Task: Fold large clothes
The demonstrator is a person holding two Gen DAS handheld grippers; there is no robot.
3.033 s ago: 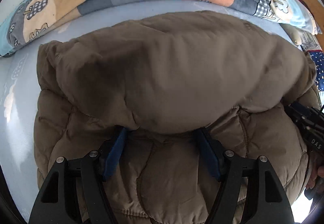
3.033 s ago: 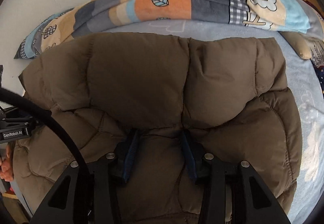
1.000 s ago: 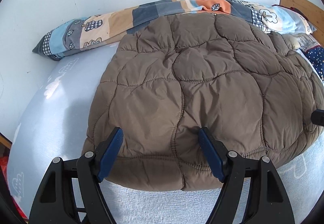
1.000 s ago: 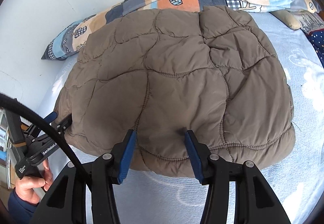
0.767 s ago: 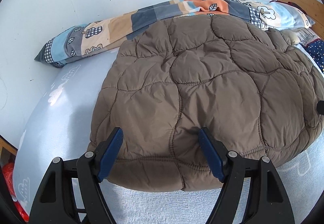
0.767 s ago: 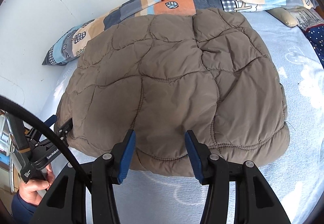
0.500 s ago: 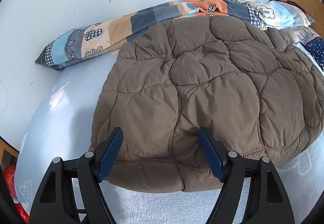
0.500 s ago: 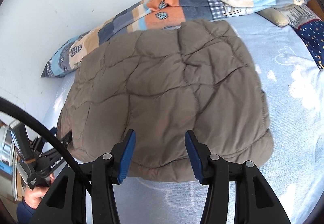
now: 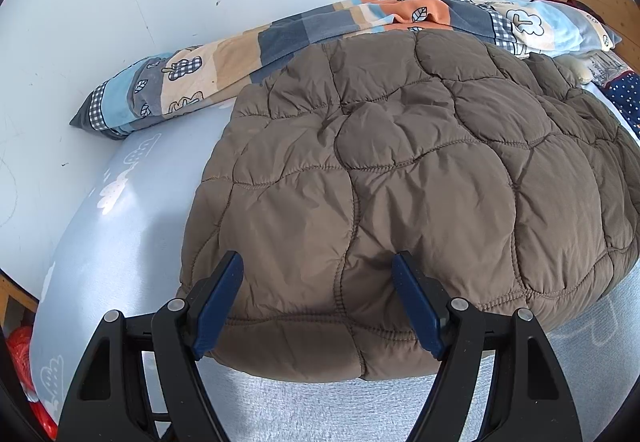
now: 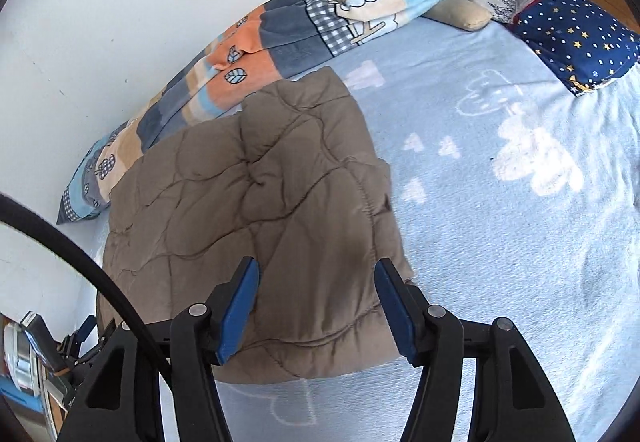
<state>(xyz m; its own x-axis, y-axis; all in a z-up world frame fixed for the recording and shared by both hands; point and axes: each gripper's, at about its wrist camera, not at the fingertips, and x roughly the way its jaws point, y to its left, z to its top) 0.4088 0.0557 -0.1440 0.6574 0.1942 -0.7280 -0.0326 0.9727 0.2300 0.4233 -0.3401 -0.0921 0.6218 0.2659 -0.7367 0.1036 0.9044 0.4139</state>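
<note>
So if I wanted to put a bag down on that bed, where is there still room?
The widest bare patch of the light blue bedsheet lies to the right of the folded brown quilted jacket, up to the navy star-print pillow. A narrower strip runs left of the jacket, toward the white wall. The back is crowded: the patchwork blanket lies along the wall, against the jacket.

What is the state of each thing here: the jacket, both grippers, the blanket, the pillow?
Brown quilted jacket: folded into a compact bundle, lying flat on the bed sheet.
Left gripper: open, holding nothing.
Right gripper: open, just been widening, nothing gripped.
Patchwork blanket: rolled along the wall.
Star-print pillow: lying on the sheet.
</note>
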